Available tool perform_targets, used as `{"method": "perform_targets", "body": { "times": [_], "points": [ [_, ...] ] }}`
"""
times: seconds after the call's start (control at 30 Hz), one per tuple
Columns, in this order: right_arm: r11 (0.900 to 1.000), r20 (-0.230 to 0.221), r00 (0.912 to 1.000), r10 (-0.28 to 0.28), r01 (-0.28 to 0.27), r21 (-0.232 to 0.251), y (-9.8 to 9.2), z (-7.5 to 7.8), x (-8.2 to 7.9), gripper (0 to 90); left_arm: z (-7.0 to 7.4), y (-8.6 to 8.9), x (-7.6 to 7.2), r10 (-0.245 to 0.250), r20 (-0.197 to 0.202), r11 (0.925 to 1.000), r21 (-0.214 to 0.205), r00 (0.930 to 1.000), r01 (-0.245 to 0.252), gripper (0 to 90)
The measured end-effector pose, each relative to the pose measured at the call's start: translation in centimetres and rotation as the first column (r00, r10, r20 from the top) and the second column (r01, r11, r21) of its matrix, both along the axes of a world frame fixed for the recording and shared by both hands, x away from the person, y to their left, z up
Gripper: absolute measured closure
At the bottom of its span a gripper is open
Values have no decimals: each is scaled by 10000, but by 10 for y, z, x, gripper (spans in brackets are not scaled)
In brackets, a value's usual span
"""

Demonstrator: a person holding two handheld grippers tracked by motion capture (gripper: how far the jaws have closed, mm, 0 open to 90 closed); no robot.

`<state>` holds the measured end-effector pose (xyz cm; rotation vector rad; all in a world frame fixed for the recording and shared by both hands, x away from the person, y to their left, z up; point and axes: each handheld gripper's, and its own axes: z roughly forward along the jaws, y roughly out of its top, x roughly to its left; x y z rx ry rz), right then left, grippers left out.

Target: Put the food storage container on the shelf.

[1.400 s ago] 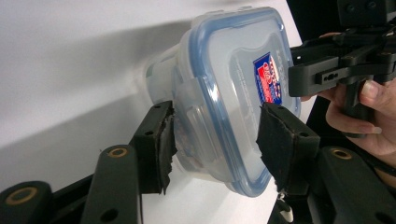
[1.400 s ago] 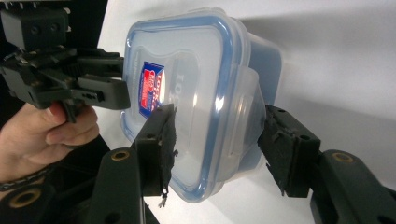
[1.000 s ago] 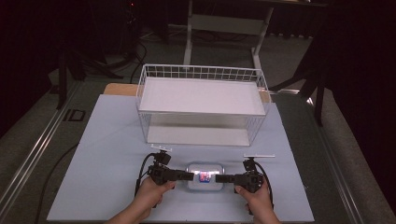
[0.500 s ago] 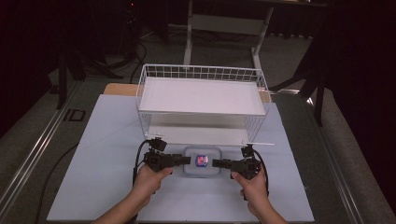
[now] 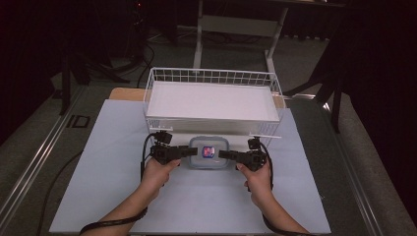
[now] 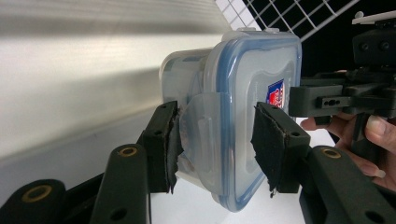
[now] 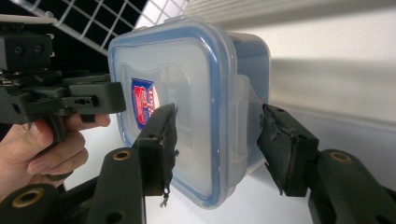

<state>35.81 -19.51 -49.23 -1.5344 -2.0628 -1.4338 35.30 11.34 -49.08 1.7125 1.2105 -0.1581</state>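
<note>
A clear plastic container (image 5: 209,152) with a blue-sealed lid and a red-blue sticker hangs between my two grippers, just in front of the white wire basket (image 5: 211,74). At the container's left end, my left gripper (image 5: 189,152) is shut on it. In the left gripper view the pads (image 6: 169,140) press a side clip and the lid of the container (image 6: 252,88). My right gripper (image 5: 224,154) is shut on the right end. The right gripper view has the container (image 7: 187,79) between the jaws of the right gripper (image 7: 217,133).
The basket stands at the back of a pale mat (image 5: 108,162) and holds a flat white board (image 5: 209,101). Its front wall rises close behind the container. Cables trail from both grippers. Dark floor and a desk frame (image 5: 241,24) lie beyond.
Both hands have carried the container away from the person, toward the basket's front wall, and a little upward. The grips look the same.
</note>
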Motion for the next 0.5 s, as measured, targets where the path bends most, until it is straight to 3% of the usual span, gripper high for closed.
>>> {"method": "perform_targets", "body": {
  "times": [0.27,0.5],
  "points": [
    [9997,-155,9996,-223,225,98,0,-14,21,470,-16,-2,16,326,286,9994,-80,9991,-323,530],
    [9991,-25,9991,-426,426,-40,4,-21,34,460,-24,-2,23,557,452,9984,-10,9974,-557,528]
  ]
}}
